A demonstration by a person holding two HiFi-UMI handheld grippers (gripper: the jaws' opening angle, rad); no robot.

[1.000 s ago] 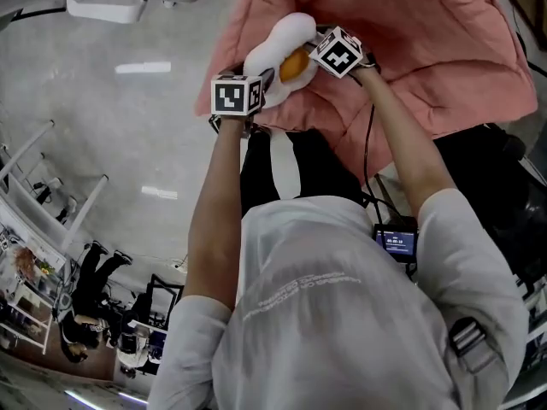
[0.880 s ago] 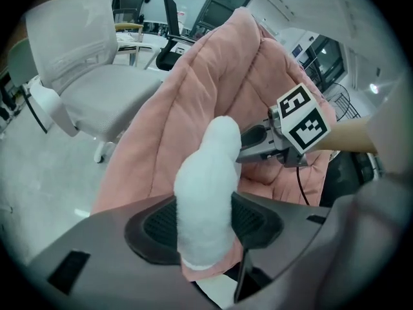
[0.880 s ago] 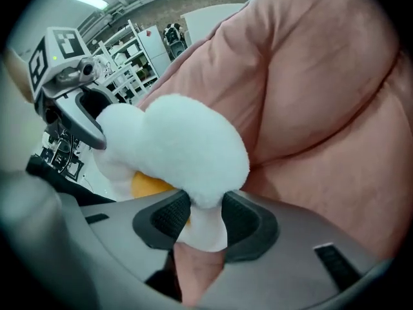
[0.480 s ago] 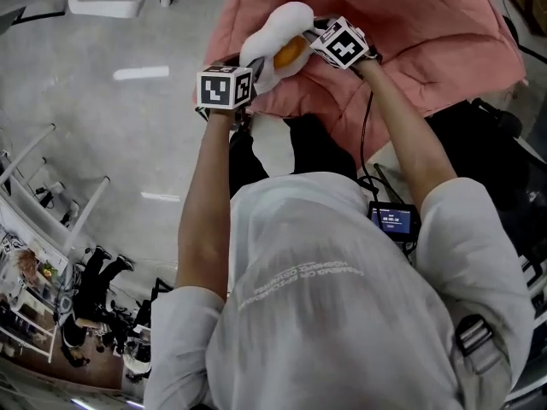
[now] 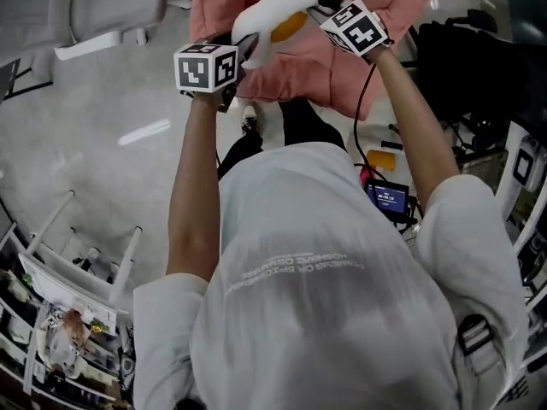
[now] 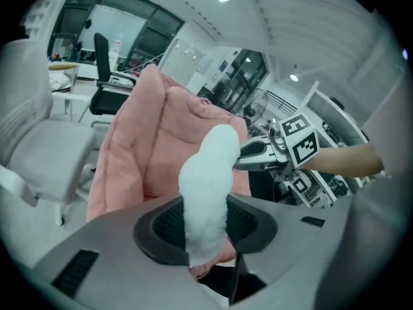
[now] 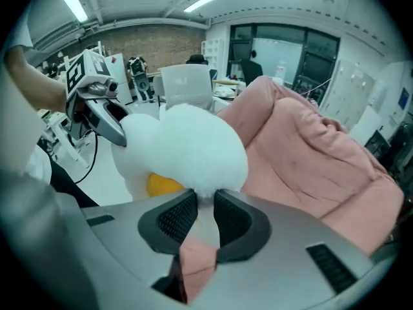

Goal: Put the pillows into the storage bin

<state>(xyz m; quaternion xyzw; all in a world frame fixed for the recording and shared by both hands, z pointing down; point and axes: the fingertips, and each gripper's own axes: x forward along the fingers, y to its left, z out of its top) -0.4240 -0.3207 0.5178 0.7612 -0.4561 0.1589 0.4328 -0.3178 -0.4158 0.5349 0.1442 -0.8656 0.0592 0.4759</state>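
White pillow (image 7: pixel 187 150) is pinched by my left gripper (image 6: pixel 205 221) and right gripper (image 7: pixel 205 212), jaws just closed on it; no bin in sight, so I judge stowing remains.

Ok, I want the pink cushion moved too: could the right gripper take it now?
Probably not yet: the right gripper and left gripper have just closed on the white pillow and hold it. The pink cushion is close behind, nothing else between.

The pink pillow (image 5: pixel 325 71) runs past the head view's top edge.
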